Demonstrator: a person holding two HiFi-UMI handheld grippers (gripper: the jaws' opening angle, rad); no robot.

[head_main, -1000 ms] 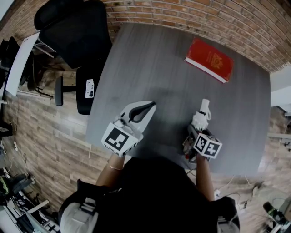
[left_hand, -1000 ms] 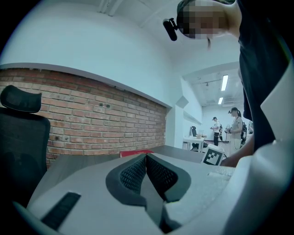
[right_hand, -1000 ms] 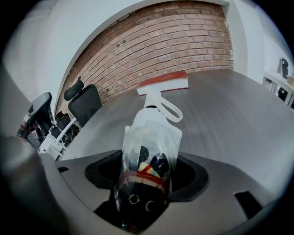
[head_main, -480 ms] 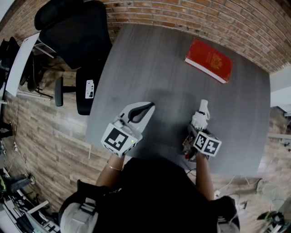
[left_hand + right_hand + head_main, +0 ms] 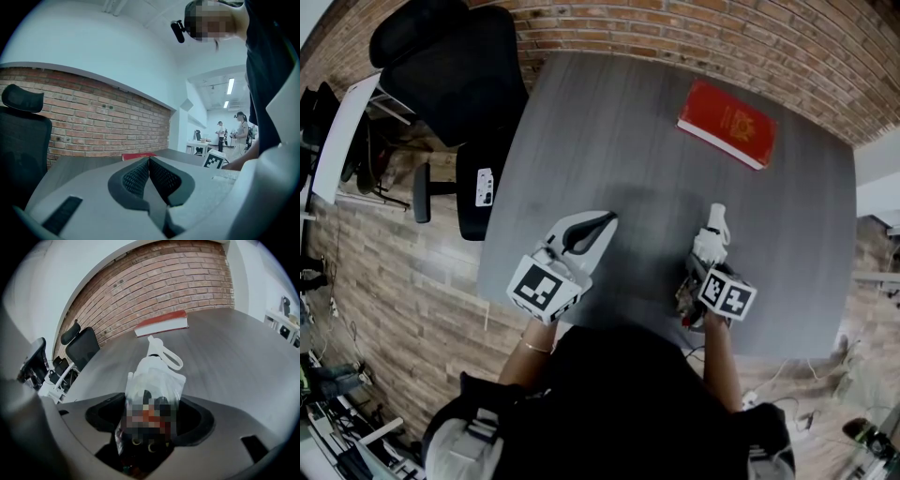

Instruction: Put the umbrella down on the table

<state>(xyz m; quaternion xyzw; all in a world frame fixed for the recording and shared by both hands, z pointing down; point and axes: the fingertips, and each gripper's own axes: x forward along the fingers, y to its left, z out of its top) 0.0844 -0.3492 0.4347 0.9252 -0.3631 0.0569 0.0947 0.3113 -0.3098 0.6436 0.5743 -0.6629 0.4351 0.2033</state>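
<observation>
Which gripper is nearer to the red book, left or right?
Right. The right gripper, jaws opening around the umbrella, sits almost straight below the red book in the head view; the left gripper, shut and empty, is farther, to the book's lower left.

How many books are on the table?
1. The red book lies flat at the far right of the gray table, near the brick wall. The person's body hides the table's near edge, so another could be there.

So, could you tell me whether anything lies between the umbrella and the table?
Nothing visible does. The umbrella sits between the right gripper's opening jaws over bare table; the red book lies well away.
</observation>
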